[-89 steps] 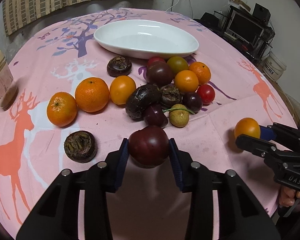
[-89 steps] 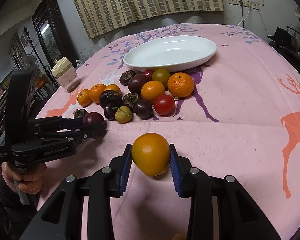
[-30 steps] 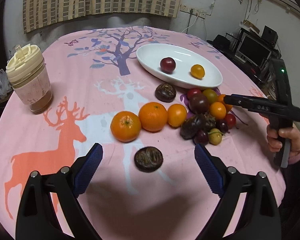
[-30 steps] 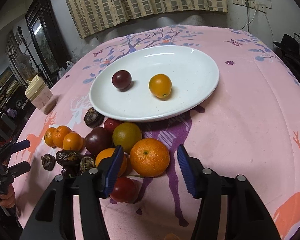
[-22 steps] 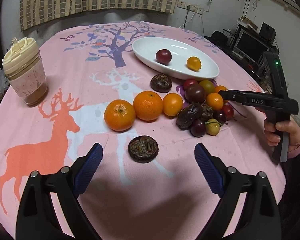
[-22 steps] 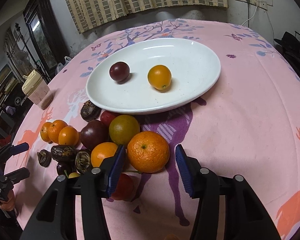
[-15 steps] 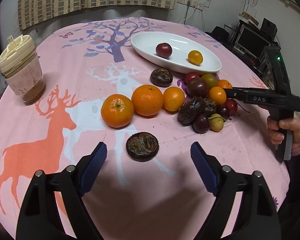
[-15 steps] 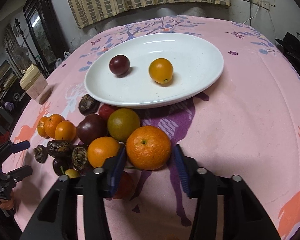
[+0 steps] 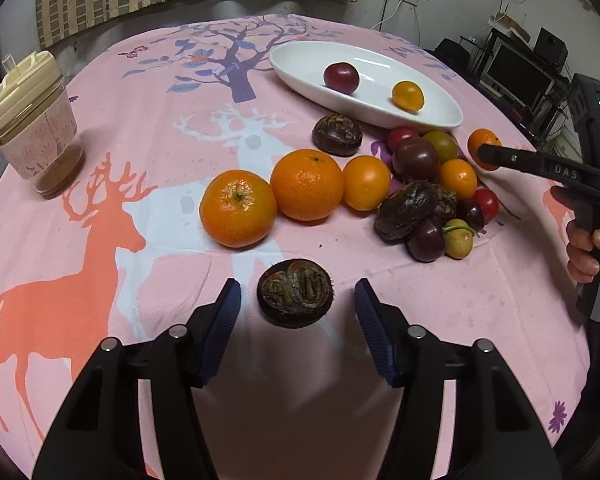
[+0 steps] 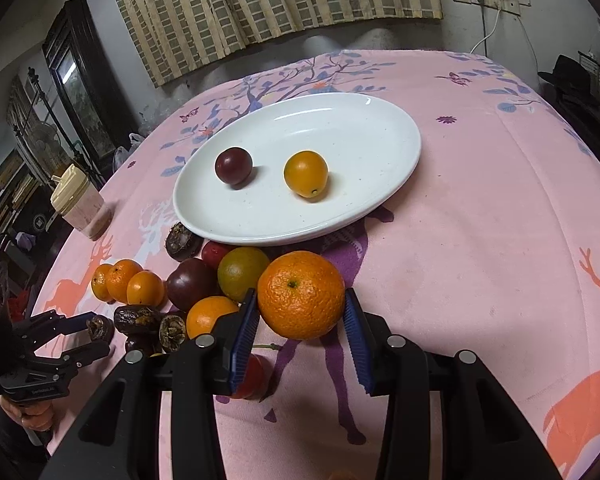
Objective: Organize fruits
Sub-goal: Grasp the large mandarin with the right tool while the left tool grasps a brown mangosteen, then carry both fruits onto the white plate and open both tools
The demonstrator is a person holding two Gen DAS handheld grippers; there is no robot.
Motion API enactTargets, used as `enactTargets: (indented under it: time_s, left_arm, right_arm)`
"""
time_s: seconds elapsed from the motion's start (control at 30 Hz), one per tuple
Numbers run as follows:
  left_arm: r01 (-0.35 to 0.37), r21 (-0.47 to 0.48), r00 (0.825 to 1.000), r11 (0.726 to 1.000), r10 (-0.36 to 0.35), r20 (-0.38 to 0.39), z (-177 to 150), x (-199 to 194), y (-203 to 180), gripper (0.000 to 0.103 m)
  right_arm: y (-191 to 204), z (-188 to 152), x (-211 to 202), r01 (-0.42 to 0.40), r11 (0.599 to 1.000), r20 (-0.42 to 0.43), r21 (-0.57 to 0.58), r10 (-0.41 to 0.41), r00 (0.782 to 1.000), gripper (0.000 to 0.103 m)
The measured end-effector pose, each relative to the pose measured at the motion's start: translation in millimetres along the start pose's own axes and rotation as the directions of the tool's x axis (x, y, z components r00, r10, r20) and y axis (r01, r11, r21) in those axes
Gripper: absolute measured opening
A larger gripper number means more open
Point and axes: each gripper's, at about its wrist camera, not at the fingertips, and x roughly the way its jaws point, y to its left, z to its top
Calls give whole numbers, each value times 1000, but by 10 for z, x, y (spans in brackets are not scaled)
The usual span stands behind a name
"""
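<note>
Round table under a pink tablecloth printed with deer and a tree. Left gripper low over the cloth, jaws spread wide, straddling a dark wrinkled fruit that lies flat on the cloth; a gap shows on each side, so neither blue pad touches it. Right gripper sits around a large orange at the near edge of the fruit pile. Its left pad looks pressed against the peel and the right pad lies just beside it; I cannot tell whether the grip has closed. White oval dish stands just beyond the pile, holding two pieces well apart from each other: a dark red plum and a small yellow-orange fruit. Between dish and grippers, the loose heap: a green-brown round fruit and a dark purple one touching the big orange's far-left side, a smaller orange next to the left pad. Off to the left, three oranges in a row, the outermost nearest the left gripper. A lidded cup stands alone at the table's far left edge.
</note>
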Motion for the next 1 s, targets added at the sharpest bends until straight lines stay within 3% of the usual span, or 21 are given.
enactTargets:
  time_s: [0.17, 0.23, 0.3, 0.43, 0.53, 0.63, 0.8, 0.9, 1.0]
  left_arm:
    - [-19, 16, 1000, 1000, 19, 4, -9, 1, -19, 54]
    - [-43, 26, 999, 999, 43, 5, -17, -4, -29, 42]
    - [-49, 33, 999, 998, 49, 6, -24, -18, -35, 38]
    - [-50, 43, 999, 998, 49, 3, -46, -54, -53, 37]
    - [-8, 50, 1000, 999, 6, 30, 43, -165, -81, 37]
    - [29, 91, 996, 995, -37, 85, 272, -312, -145, 38]
    - [71, 150, 984, 986, -94, 152, 941, -340, -272, 38]
    - [83, 143, 979, 986, -108, 175, 1439, -197, -325, 38]
    - [124, 99, 980, 987, -138, 146, 1889, 89, -335, 38]
  right_arm:
    - [14, -6, 5, 5, 1000, 1, -5, -5, 1000, 43]
    - [11, -18, 0, 8, 1000, 0, -3, -8, 1000, 43]
    - [3, -22, 7, 11, 1000, -3, 0, -11, 1000, 43]
    - [-12, -21, 20, 10, 1000, -5, 3, -10, 1000, 43]
    - [-10, -11, -10, -6, 1000, 14, 4, 6, 1000, 43]
    - [8, 45, -96, -18, 1000, 58, 2, 18, 998, 43]
    - [10, 332, -102, -13, 1000, 106, 6, 12, 994, 43]
    - [-36, 544, -15, 15, 1000, 134, 14, -16, 991, 43]
    - [-120, 713, 134, 45, 999, 134, 31, -49, 990, 43]
